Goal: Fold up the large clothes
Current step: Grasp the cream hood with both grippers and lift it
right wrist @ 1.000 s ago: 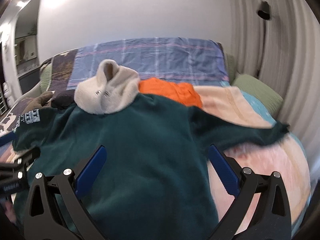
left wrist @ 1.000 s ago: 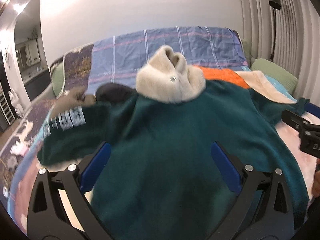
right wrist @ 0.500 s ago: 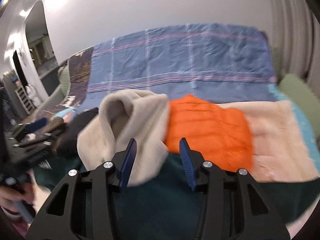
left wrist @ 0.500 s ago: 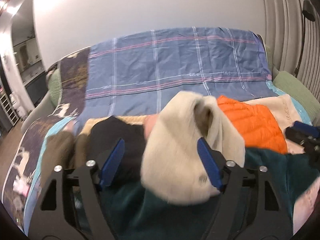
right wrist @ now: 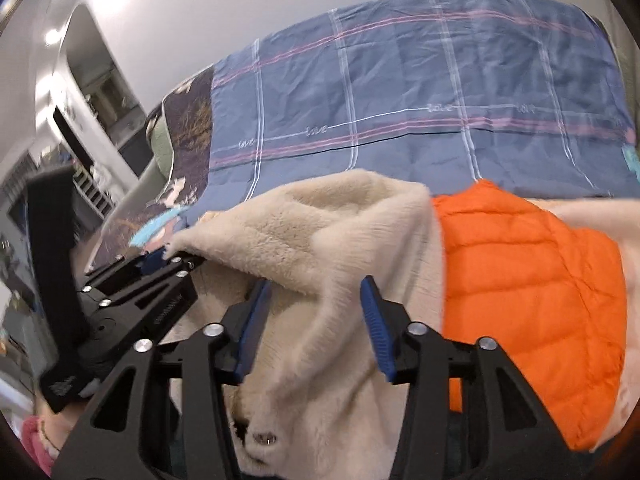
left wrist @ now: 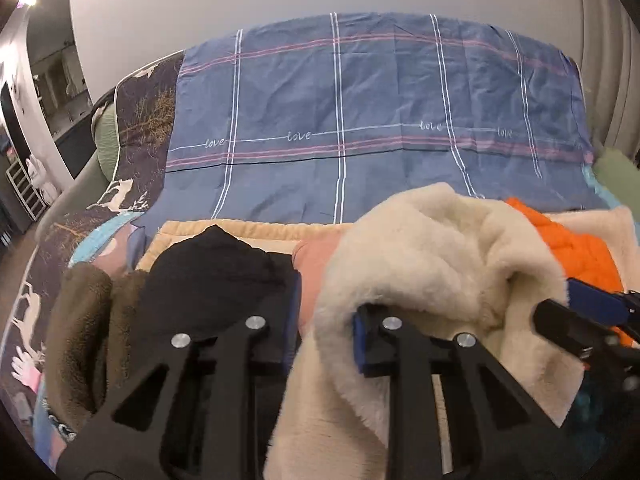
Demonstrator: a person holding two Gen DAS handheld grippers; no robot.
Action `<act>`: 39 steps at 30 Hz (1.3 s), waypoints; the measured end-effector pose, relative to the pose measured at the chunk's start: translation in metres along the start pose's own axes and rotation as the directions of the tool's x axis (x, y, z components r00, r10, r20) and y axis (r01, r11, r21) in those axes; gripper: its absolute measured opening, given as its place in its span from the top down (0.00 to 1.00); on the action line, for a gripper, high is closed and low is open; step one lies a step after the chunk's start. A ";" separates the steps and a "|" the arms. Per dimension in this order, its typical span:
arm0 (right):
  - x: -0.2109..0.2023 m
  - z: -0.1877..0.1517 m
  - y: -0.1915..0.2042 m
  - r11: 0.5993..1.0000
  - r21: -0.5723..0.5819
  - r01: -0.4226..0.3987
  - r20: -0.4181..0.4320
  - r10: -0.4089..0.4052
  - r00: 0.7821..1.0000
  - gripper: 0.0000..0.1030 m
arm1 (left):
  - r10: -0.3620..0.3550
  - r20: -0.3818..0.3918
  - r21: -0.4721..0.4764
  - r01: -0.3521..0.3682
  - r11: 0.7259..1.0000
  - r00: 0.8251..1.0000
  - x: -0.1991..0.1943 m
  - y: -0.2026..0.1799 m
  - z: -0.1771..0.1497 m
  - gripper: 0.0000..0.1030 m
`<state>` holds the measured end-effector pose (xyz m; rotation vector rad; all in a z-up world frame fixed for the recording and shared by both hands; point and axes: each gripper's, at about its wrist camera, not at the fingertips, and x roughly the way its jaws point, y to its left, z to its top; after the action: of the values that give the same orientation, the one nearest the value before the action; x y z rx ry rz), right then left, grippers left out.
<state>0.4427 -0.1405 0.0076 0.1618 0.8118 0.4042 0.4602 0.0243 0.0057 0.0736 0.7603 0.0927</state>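
One fluffy cream hood [left wrist: 436,248] (rumpled)

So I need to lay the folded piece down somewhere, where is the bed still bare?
The blue checked sheet is bare, from the wall down to the clothes. The near strip is crowded: brown fleece, black garment, cream fleece, orange quilted jacket. Both the left gripper and right gripper work in that heap.
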 end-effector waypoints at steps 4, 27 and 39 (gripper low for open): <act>0.018 -0.001 -0.015 0.976 0.081 0.204 0.011 -0.206 0.979 0.94 | 0.059 0.006 0.048 -0.059 0.997 0.998 0.005 0.010 -0.012 0.86; -0.009 0.008 -0.110 0.932 0.341 -0.124 -0.008 0.135 0.991 0.23 | -0.405 -0.117 -0.183 0.381 0.906 0.907 0.034 0.072 0.004 0.24; -0.021 -0.001 -0.064 0.967 0.102 -0.232 0.179 0.212 0.961 0.82 | -0.499 0.094 -0.044 0.504 0.863 0.862 -0.011 0.064 -0.006 0.85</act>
<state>0.4477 -0.2077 0.0027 0.3994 0.6548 0.5456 0.4441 0.0867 0.0151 -0.1867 0.6753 -0.3830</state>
